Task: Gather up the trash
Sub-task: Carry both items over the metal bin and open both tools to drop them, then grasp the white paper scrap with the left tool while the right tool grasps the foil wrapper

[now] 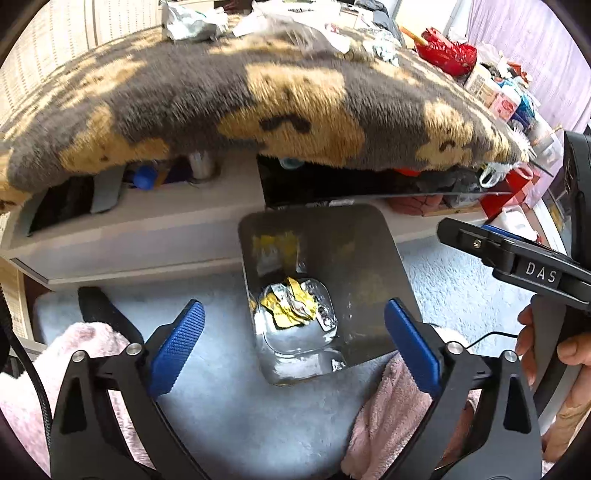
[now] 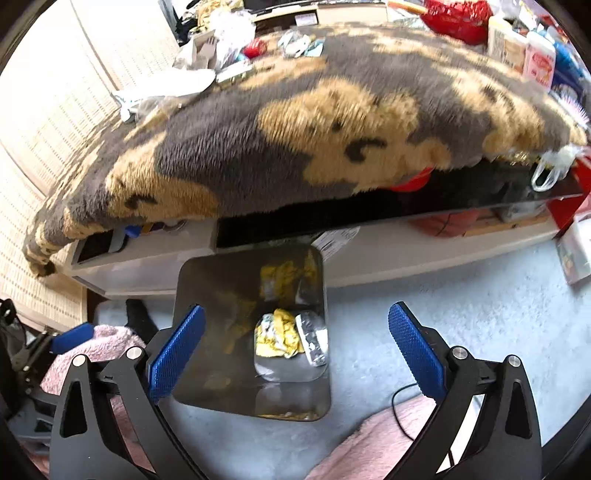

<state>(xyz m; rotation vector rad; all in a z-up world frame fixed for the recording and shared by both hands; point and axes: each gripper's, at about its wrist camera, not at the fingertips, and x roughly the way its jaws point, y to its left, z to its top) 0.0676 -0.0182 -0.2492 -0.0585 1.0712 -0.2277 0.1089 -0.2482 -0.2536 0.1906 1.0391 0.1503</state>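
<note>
Both grippers, left gripper (image 1: 293, 326) and right gripper (image 2: 295, 332), hovering over the bin (image 2: 207, 280) on the carpet, jaws wide and empty. Yellow wrappers (image 2: 277, 334) already at its bottom. Likely between drops; next, reaching up for litter (image 2: 221, 26) on the blanket-covered desk (image 2: 332, 110).

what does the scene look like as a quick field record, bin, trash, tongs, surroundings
bin: dark smoked-plastic trash bin standing on pale blue carpet
contents: crumpled yellow and silver wrappers at the bottom
left tongs: open, empty, above bin
right tongs: open, empty, above bin
behind bin: low table under grey-and-tan fleece blanket, littered on top
</note>
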